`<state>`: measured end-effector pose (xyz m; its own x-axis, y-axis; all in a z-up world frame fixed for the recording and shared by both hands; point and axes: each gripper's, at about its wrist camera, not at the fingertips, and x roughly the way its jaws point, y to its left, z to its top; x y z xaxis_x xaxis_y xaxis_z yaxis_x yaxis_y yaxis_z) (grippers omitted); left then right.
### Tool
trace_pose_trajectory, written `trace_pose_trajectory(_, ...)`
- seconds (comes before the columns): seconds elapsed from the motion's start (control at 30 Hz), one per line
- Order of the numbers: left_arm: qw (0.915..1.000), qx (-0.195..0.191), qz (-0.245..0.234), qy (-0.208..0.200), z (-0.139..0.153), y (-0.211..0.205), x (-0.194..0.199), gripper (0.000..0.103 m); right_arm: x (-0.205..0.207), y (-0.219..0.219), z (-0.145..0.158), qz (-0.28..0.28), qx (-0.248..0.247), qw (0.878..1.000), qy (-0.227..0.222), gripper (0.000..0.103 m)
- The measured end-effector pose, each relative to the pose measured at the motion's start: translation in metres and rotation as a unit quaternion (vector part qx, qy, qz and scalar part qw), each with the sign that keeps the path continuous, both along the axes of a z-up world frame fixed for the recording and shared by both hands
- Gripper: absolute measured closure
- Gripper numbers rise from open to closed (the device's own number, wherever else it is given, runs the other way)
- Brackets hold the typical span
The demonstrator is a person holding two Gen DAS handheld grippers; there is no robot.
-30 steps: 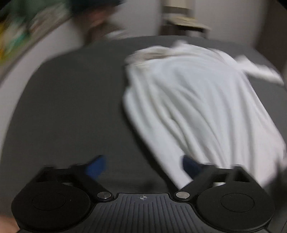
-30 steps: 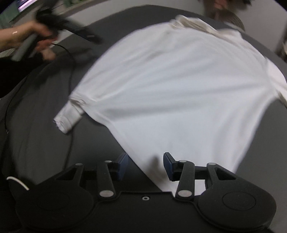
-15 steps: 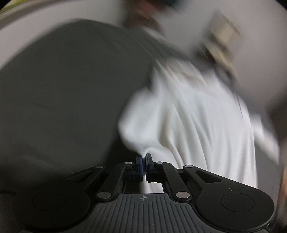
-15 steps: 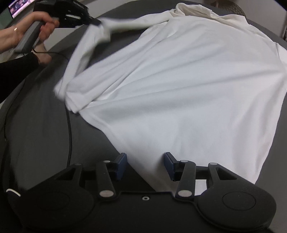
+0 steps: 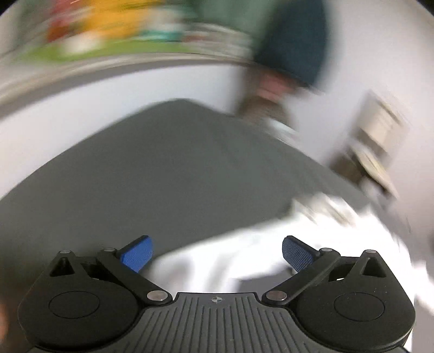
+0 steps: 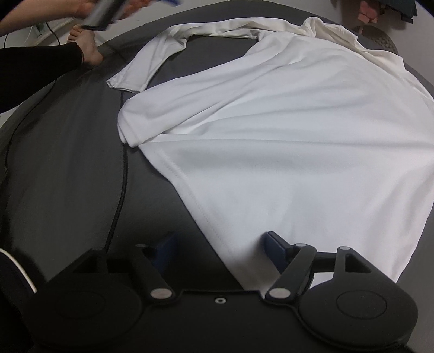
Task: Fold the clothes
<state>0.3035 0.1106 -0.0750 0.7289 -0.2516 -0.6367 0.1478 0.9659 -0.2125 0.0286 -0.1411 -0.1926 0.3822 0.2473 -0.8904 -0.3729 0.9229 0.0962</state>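
A white long-sleeved shirt (image 6: 298, 122) lies spread on a dark grey mat (image 6: 67, 163). One sleeve (image 6: 152, 62) is stretched out to the left, bent at the elbow. My right gripper (image 6: 219, 248) hangs low over the shirt's near hem. Its jaws are opening and the hem edge lies between them, untouched by the pads. In the blurred left wrist view, my left gripper (image 5: 217, 255) is opening wide above white cloth (image 5: 244, 258) and grips nothing. The right wrist view shows the left gripper (image 6: 105, 13) at the top left, held in a hand.
A black cable (image 6: 122, 176) runs along the mat left of the shirt. A person's bare foot (image 6: 86, 49) and dark-clad leg (image 6: 35, 65) rest at the mat's far left edge. Pale furniture (image 5: 379, 141) and a blurred figure (image 5: 284, 54) stand beyond the mat.
The left gripper was shut on the sleeve half a second ago; it has let go and opened wide, and the sleeve now lies flat. The right gripper has opened wider and sunk toward the hem.
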Motion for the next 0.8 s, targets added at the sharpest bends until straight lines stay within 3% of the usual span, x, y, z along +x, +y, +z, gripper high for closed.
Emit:
trace_pose_trajectory(0.07, 0.9943, 0.073, -0.066, -0.041, -0.005, -0.048, 0.006, 0.0, 0.0, 0.0, 0.0, 0.002, 0.001, 1.0, -0.001, 0.031)
trace_pose_trajectory(0.2, 0.9731, 0.169, -0.132, -0.085, -0.014, -0.118, 0.034, 0.003, -0.001, 0.0, -0.001, 0.01, 0.0, 1.0, -0.005, 0.029)
trace_pose_trajectory(0.33, 0.9501, 0.225, -0.186, -0.111, -0.017, -0.177, 0.065, 0.031, -0.003, 0.0, -0.002, 0.032, -0.001, 0.999, -0.009, 0.027)
trace_pose_trajectory(0.37, 0.9443, 0.236, -0.197, -0.117, -0.017, -0.191, 0.073, 0.031, -0.004, -0.001, -0.002, 0.038, 0.0, 0.999, -0.01, 0.025)
trace_pose_trajectory(0.53, 0.9401, 0.241, -0.207, -0.123, -0.024, -0.245, 0.107, 0.032, -0.007, -0.004, -0.002, 0.08, 0.002, 0.997, -0.014, 0.023)
trace_pose_trajectory(0.6, 0.9309, 0.271, -0.218, -0.111, -0.034, -0.258, 0.116, 0.053, -0.007, -0.007, -0.002, 0.087, 0.01, 0.996, -0.013, 0.022)
trace_pose_trajectory(0.67, 0.9255, 0.29, -0.228, -0.087, -0.042, -0.267, 0.13, 0.09, -0.007, -0.009, -0.001, 0.094, 0.015, 0.995, -0.013, 0.022)
trace_pose_trajectory(0.7, 0.9267, 0.29, -0.225, -0.083, -0.045, -0.27, 0.137, 0.097, -0.008, -0.011, 0.0, 0.098, 0.017, 0.995, -0.013, 0.022)
trace_pose_trajectory(0.73, 0.9282, 0.29, -0.219, -0.08, -0.048, -0.274, 0.144, 0.098, -0.009, -0.012, 0.0, 0.102, 0.017, 0.994, -0.014, 0.022)
trace_pose_trajectory(0.8, 0.9407, 0.273, -0.179, -0.094, -0.042, -0.278, 0.161, 0.098, -0.01, -0.015, 0.002, 0.112, 0.019, 0.994, -0.011, 0.022)
